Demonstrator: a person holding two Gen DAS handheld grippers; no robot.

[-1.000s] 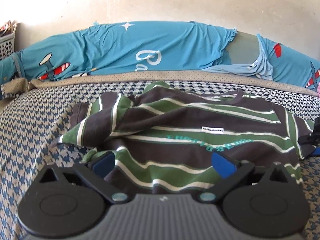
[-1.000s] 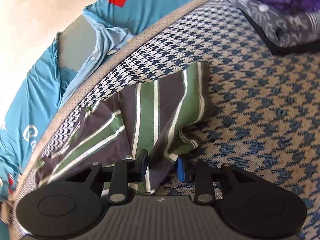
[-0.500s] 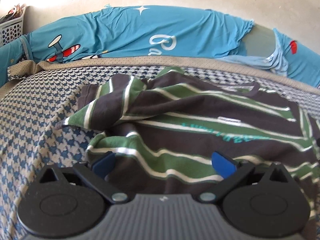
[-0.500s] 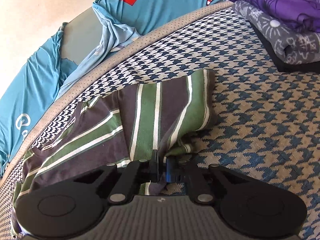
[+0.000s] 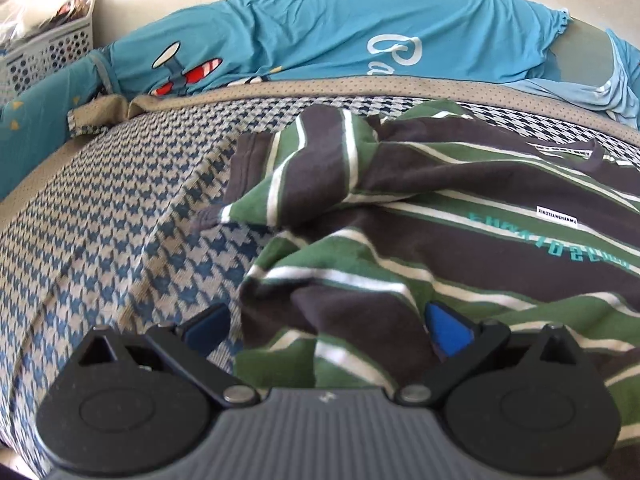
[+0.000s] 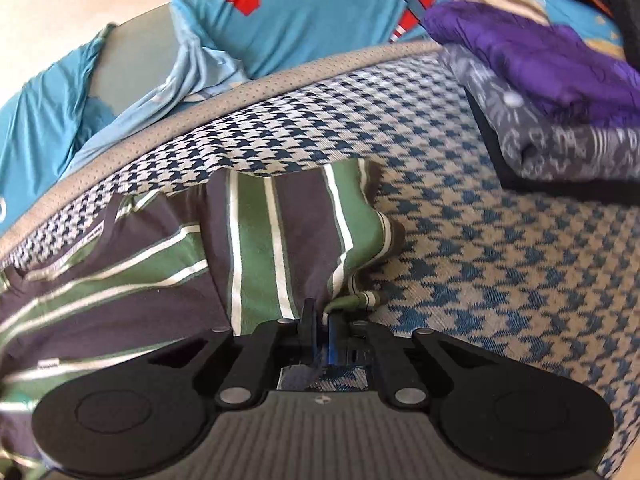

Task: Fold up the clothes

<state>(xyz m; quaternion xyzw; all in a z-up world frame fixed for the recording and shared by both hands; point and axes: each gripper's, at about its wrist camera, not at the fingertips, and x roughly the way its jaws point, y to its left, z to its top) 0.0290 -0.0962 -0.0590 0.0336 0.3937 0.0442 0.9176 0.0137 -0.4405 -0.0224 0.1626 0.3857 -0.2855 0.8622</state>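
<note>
A dark brown shirt with green and white stripes (image 5: 460, 216) lies rumpled on a houndstooth bedspread (image 5: 120, 240). One sleeve is bunched toward the left in the left wrist view. My left gripper (image 5: 326, 322) is open, its blue pads straddling the shirt's lower left corner. In the right wrist view the same striped shirt (image 6: 260, 248) spreads left of centre. My right gripper (image 6: 322, 326) is shut on the shirt's hem beside a small folded bit of fabric.
Teal bedding with plane prints (image 5: 320, 36) is heaped along the back by the wall. A perforated basket (image 5: 48, 56) stands at the far left. A folded pile of purple and grey clothes (image 6: 560, 100) sits at the right of the bed.
My right gripper went from open around the hem to shut on it. My left gripper slid left toward the shirt's lower left corner, staying open.
</note>
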